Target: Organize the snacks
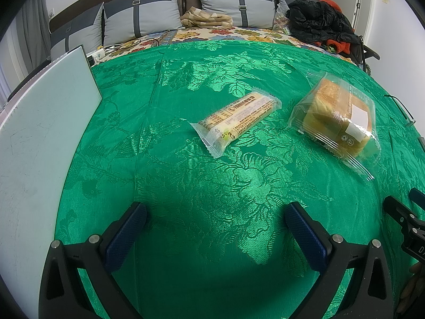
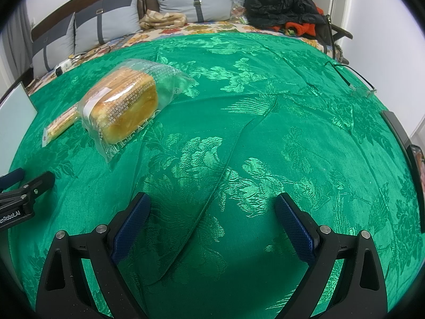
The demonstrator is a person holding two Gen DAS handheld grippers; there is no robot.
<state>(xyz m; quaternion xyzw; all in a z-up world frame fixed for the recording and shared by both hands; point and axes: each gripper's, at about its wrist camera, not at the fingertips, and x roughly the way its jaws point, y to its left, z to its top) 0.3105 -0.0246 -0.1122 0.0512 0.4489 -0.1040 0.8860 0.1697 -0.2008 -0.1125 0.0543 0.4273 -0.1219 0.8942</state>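
A long yellow snack bar in a clear wrapper (image 1: 236, 119) lies on the green cloth (image 1: 186, 175), ahead of my left gripper (image 1: 216, 212). To its right sits a bagged loaf of sliced bread (image 1: 337, 118). In the right wrist view the same bread (image 2: 124, 106) lies far left, and the snack bar (image 2: 59, 125) peeks out beyond it. My left gripper is open and holds nothing. My right gripper (image 2: 212, 204) is also open over bare green cloth (image 2: 265, 122), well to the right of the bread. Each gripper's tip shows at the edge of the other's view.
A white board (image 1: 39, 138) stands along the left edge of the bed. Grey pillows (image 1: 143, 13), a folded beige blanket (image 1: 204, 18) and a heap of black and red clothes (image 1: 321, 21) lie at the headboard. Spectacles (image 2: 356, 82) and dark flat devices (image 2: 398, 130) rest at the right edge.
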